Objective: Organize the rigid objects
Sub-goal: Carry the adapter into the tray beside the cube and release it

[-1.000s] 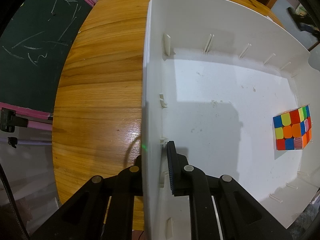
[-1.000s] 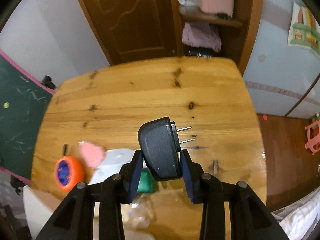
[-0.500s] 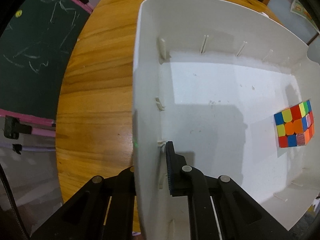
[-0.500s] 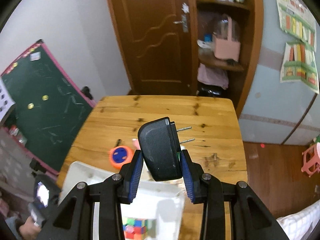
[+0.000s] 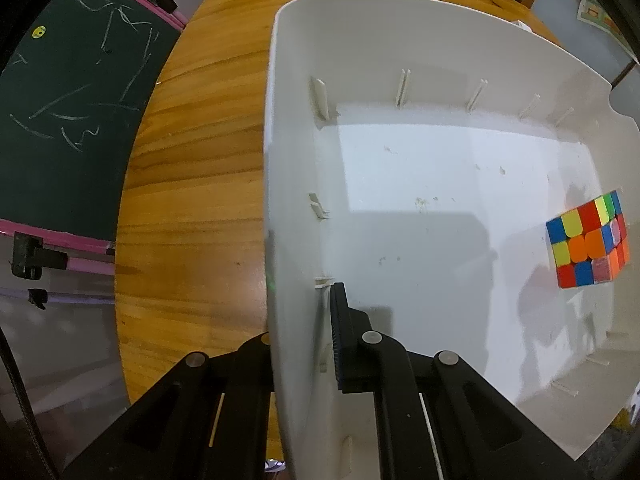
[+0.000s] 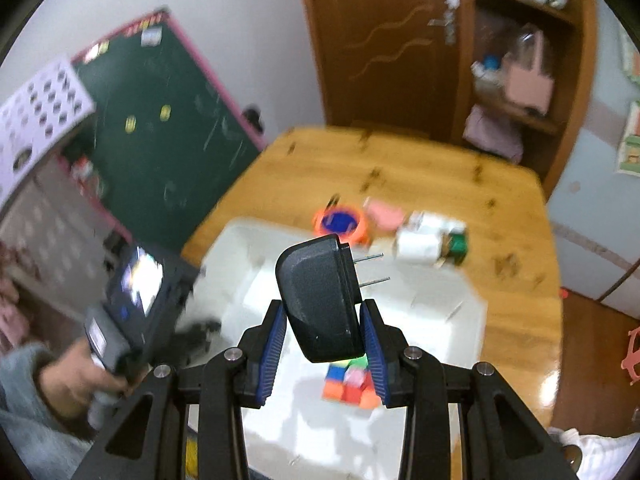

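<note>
My left gripper [image 5: 304, 320] is shut on the left wall of a white plastic bin [image 5: 280, 160]. One finger [image 5: 348, 340] presses the wall from inside and the other is mostly hidden outside it. A multicoloured puzzle cube [image 5: 584, 244] lies on the bin floor at the right. In the right wrist view my right gripper [image 6: 324, 308] is shut on a black plug adapter [image 6: 320, 300], whose two metal prongs point right. It hangs in the air above the bin [image 6: 440, 320], with the cube [image 6: 348, 384] just below it.
On the wooden table [image 6: 500, 208] beyond the bin lie an orange and blue round thing [image 6: 340, 222], a pink piece [image 6: 384, 214], white packets [image 6: 424, 236] and a green item [image 6: 458, 242]. A green chalkboard [image 5: 68, 100] stands left. A person's hand [image 6: 80, 380] holds the left tool.
The right gripper has risen and pulled back with the adapter, so it now hangs over the bin and cube. The left gripper has stayed on the bin wall.
</note>
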`<state>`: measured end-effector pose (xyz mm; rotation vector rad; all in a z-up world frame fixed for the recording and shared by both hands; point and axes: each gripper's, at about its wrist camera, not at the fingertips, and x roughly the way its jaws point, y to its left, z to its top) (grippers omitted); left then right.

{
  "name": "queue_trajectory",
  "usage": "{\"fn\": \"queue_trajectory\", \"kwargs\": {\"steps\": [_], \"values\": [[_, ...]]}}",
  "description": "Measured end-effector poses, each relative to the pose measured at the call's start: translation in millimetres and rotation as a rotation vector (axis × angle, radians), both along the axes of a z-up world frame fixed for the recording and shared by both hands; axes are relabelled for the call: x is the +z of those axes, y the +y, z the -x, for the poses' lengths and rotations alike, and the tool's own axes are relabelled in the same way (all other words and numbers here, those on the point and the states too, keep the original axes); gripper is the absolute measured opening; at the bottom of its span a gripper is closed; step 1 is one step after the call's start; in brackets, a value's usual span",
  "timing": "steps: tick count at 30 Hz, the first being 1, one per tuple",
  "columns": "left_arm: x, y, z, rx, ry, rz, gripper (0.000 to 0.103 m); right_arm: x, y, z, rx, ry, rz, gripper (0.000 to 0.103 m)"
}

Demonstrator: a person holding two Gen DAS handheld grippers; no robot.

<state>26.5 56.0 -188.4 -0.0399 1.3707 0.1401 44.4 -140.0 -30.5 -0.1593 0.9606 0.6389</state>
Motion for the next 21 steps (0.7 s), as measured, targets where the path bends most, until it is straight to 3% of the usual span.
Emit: {"fn": "queue_trajectory", "kwargs": {"steps": [10,21], "values": [[0,-1,1,0.005,-0.022,-0.011,0.009,-75,37,26,0.13,0.163,0.123,0.038],[2,1,9,0.027,-0.047,0.008,0.006,-102,50,30,0.156,0.258,0.183,0.039]]}}
